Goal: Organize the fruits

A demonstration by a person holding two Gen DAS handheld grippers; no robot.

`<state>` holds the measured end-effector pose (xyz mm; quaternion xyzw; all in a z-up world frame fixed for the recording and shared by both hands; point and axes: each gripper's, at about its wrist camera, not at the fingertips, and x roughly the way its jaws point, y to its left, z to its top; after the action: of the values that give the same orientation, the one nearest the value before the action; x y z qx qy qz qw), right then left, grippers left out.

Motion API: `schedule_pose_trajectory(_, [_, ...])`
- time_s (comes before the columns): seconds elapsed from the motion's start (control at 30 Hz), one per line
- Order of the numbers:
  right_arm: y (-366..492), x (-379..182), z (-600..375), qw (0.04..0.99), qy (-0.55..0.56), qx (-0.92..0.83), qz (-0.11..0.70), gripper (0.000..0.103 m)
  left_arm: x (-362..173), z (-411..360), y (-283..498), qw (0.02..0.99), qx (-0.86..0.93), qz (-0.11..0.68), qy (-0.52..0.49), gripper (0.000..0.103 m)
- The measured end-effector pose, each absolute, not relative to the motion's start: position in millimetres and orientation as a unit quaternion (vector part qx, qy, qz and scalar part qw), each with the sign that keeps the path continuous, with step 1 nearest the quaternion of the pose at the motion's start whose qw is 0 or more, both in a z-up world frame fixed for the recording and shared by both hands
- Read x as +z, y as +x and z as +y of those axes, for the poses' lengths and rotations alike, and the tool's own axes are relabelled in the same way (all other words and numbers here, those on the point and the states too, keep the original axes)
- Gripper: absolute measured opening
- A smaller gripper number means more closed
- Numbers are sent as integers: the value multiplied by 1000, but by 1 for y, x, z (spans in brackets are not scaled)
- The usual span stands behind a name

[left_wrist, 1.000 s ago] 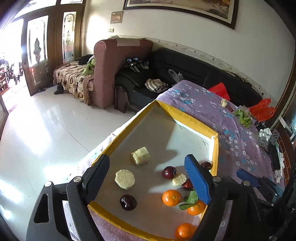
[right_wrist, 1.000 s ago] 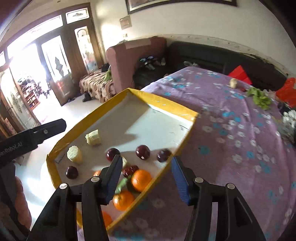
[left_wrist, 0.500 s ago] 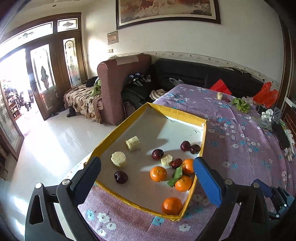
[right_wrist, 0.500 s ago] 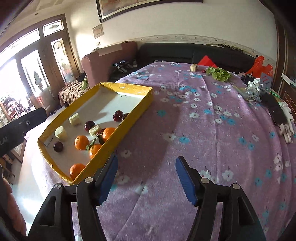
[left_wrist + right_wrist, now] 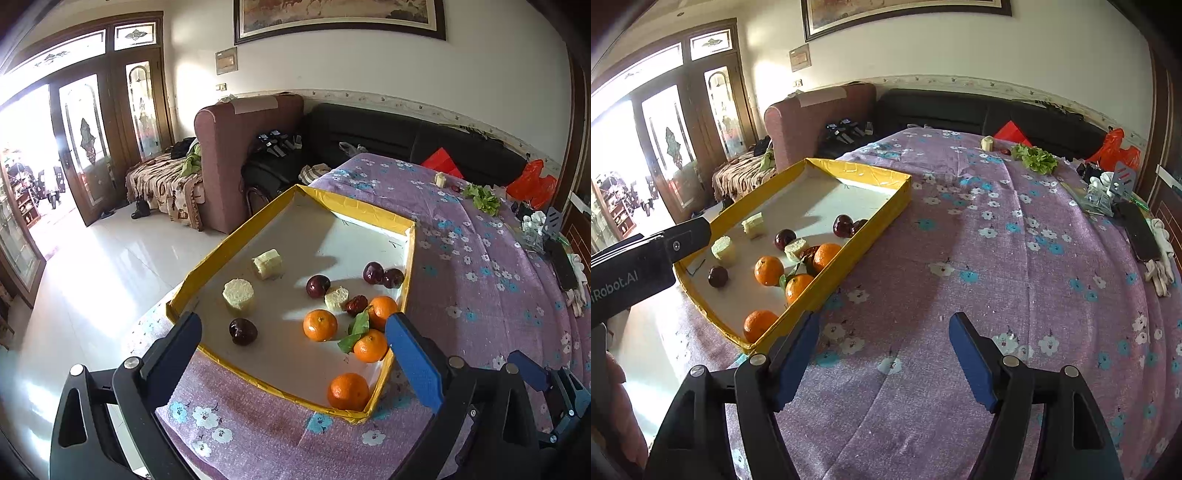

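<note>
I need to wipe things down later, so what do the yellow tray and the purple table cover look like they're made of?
The tray looks like white foam or card board, its rim wrapped in glossy yellow tape: the wrap is wrinkled and shiny, the floor matte white. Which board it is I can't tell. The cover looks like thin textured plastic or foam sheet with printed flowers: it has a fine pebbled, faintly shiny surface and soft creases, though cloth isn't ruled out.
</note>
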<state>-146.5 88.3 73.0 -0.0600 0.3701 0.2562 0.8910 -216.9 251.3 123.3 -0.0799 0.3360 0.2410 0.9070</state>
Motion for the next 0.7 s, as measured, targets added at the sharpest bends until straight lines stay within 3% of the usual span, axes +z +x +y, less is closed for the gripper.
schedule_pose_trajectory(0.7, [-148,65,106,883,-76,262,381,81,115,263,-215,903,238,344,-99,100])
